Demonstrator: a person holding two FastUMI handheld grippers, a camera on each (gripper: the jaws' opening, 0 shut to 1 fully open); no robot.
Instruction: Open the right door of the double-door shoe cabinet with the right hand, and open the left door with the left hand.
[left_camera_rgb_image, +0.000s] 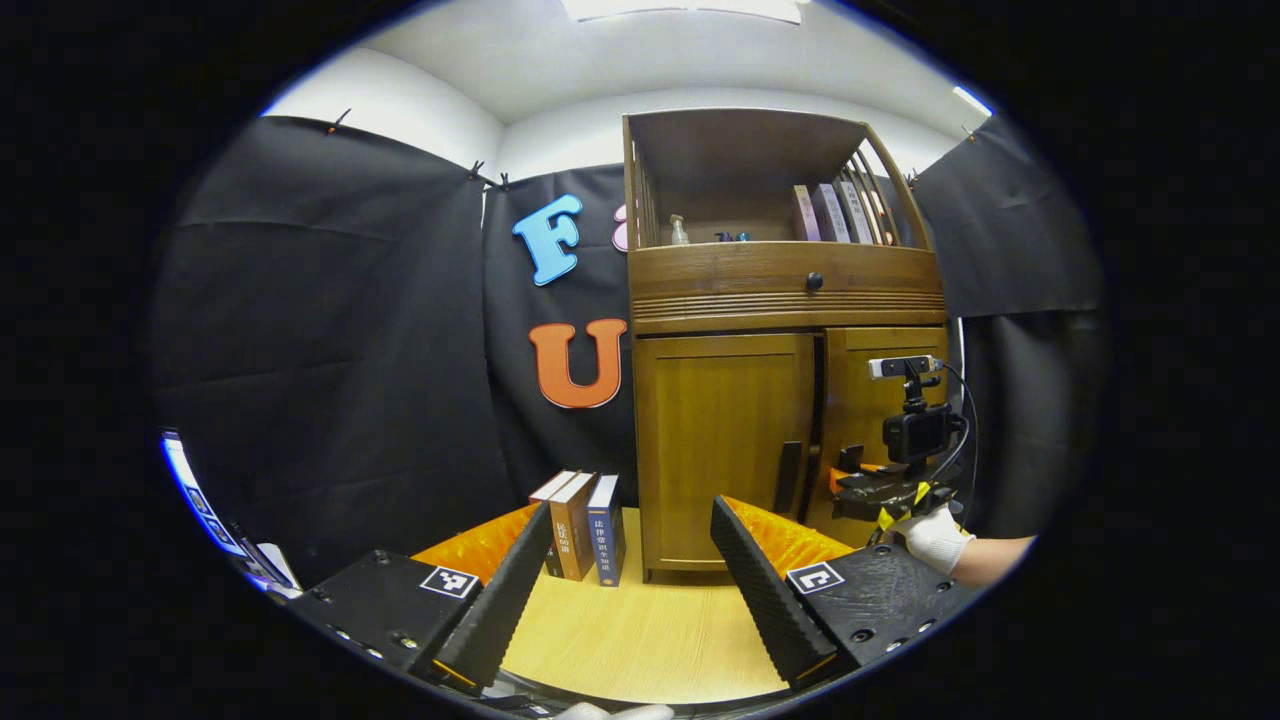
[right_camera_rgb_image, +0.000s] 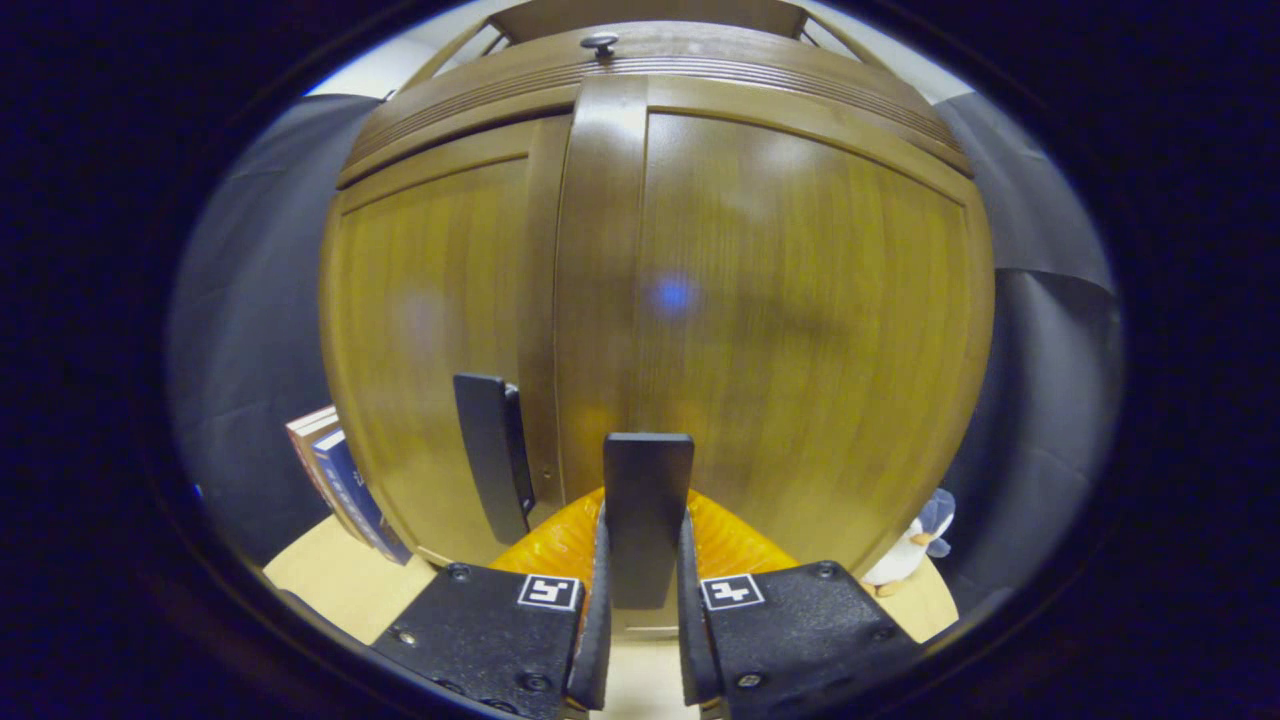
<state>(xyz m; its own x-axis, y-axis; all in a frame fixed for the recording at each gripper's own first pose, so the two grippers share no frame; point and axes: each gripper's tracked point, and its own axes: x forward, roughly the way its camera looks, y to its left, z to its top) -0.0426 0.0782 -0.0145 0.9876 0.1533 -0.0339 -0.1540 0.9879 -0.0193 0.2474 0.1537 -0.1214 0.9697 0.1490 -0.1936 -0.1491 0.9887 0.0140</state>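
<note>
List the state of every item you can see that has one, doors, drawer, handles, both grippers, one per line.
Right door: just ajar at the centre seam.
Right door handle: clamped between the right gripper's jaws.
Left door: closed.
Left door handle: untouched.
Drawer: closed.
Right gripper: shut on the right door handle.
Left gripper: open, held back from the cabinet.
Books: upright beside the cabinet.

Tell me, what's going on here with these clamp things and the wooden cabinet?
A person holds a two-finger gripper in each hand, working at a shoe cabinet. The right gripper has its fingers closed on the right door's handle; that door looks only slightly ajar. The left gripper is open, held back from the cabinet, and the left door is shut, its handle untouched.
</note>
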